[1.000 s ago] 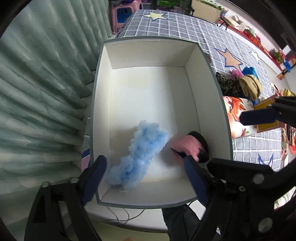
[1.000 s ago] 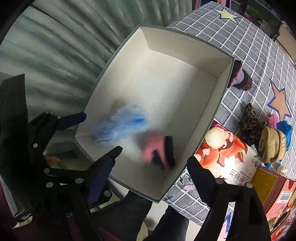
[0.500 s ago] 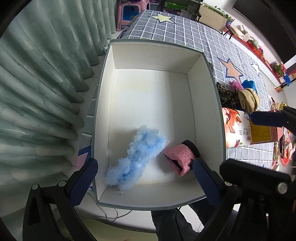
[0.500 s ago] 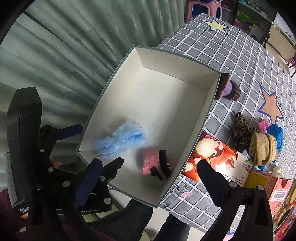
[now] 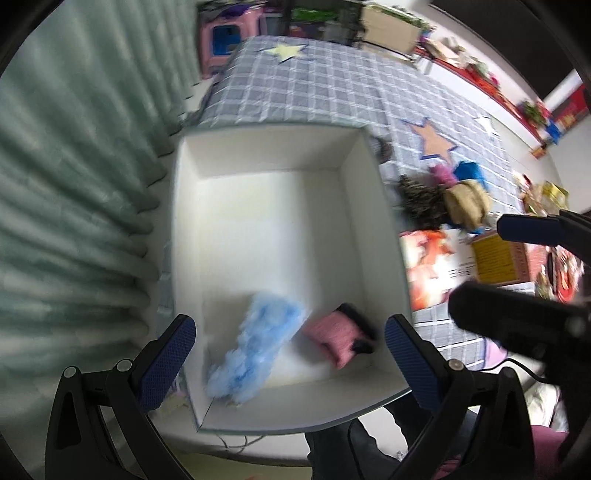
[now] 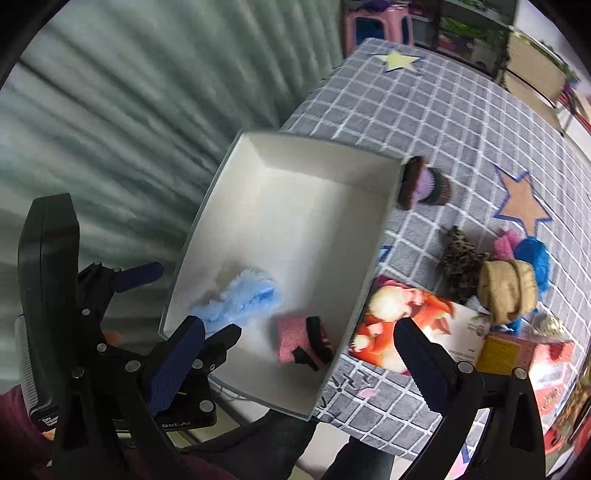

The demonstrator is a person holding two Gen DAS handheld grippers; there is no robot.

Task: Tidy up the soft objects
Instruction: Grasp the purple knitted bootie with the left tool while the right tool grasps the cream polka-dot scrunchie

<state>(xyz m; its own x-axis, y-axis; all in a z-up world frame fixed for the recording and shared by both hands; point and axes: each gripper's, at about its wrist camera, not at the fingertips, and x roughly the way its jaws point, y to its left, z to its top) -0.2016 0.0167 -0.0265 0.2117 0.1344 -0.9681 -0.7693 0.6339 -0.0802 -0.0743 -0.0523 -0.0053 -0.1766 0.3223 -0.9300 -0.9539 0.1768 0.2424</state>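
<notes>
A white box [image 5: 373,221] [image 6: 369,258] with a grey-green rim stands on the checked tablecloth. In its near end lie a fluffy light-blue piece [image 5: 258,343] [image 6: 240,299] and a pink-and-black sock [image 5: 340,334] [image 6: 301,339]. My left gripper [image 5: 291,358] hangs open above them, nothing between its fingers. My right gripper [image 6: 295,363] is also open and empty, high over the box's near corner. Outside the box lie a purple-and-dark knit piece [image 6: 424,184], a leopard-print piece [image 5: 421,201] [image 6: 461,266], a tan piece [image 5: 467,201] [image 6: 508,290], a pink one [image 6: 506,243] and a blue one [image 5: 469,171] [image 6: 535,258].
A picture book [image 5: 432,266] [image 6: 402,314] lies beside the box, with yellow and red cartons [image 6: 517,354] past it. Green curtains [image 5: 74,184] hang close on the left. A pink stool [image 5: 225,33] stands beyond the table's far end. A person's dark trouser legs [image 6: 266,443] are below.
Both grippers have opened wider and risen away from the box. The pink-and-black sock, blurred and moving a second ago, now lies still beside the blue fluffy piece.
</notes>
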